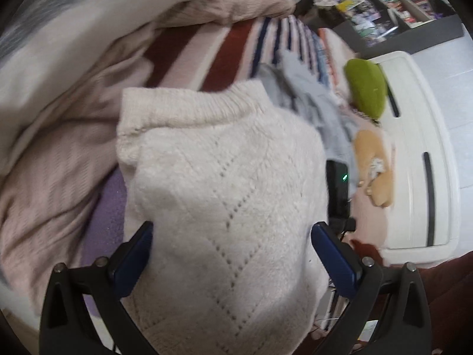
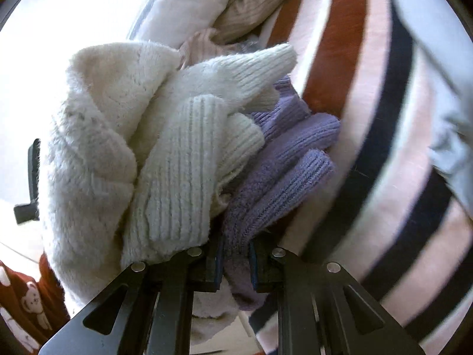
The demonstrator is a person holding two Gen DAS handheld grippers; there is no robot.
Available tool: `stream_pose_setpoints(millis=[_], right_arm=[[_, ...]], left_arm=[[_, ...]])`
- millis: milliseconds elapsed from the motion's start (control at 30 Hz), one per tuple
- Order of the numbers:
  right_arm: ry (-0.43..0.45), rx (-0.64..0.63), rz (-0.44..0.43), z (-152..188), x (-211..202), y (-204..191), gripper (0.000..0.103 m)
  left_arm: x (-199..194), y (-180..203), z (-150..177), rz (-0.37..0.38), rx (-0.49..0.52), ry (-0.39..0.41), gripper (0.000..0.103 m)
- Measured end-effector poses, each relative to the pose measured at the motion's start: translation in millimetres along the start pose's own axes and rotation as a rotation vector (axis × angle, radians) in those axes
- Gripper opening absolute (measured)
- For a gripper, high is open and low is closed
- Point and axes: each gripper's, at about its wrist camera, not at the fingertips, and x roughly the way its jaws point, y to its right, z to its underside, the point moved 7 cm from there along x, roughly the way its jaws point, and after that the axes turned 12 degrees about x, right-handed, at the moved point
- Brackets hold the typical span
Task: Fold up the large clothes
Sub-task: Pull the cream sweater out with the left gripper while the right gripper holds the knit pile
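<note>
Cream sweater (image 1: pixel 218 183) lies bunched on the striped bedding (image 1: pixel 218 50), over a purple knit (image 1: pixel 108 207); left gripper (image 1: pixel 232 254) is wide, blue pads either side of the sweater body, not pinching. Right gripper (image 2: pixel 235 263) is narrow, clamped on purple knit (image 2: pixel 283 171) with cream folds just beside. Pink knit (image 1: pixel 50 177) piled left, green cushion (image 1: pixel 366 88) well off right.

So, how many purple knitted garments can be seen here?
1: the purple knit lies beside the cream sweater, pinched by the right gripper. The pile may hide others.
</note>
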Motion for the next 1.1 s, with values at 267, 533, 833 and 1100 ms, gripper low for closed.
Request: stream_pose_setpoints(millis=[267,533,833,1100], right_arm=[[0.072,0.103,0.061,19,-56,27,0.009],[0.006,0.183,0.179,12,6,58,0.024],[-0.019,0.11,0.176,8,31,39,0.028],[-0.066,0.077,0.281,3,48,37,0.048]], left_arm=[[44,43,-27,0.063,0.152,-0.092,0.102],[62,22,-16,-0.023,0.196,-0.238,0.102],[38,-15,-14,-0.027,0.16,-0.221,0.102],[39,-34,-2,0.064,0.114,-0.272,0.102]])
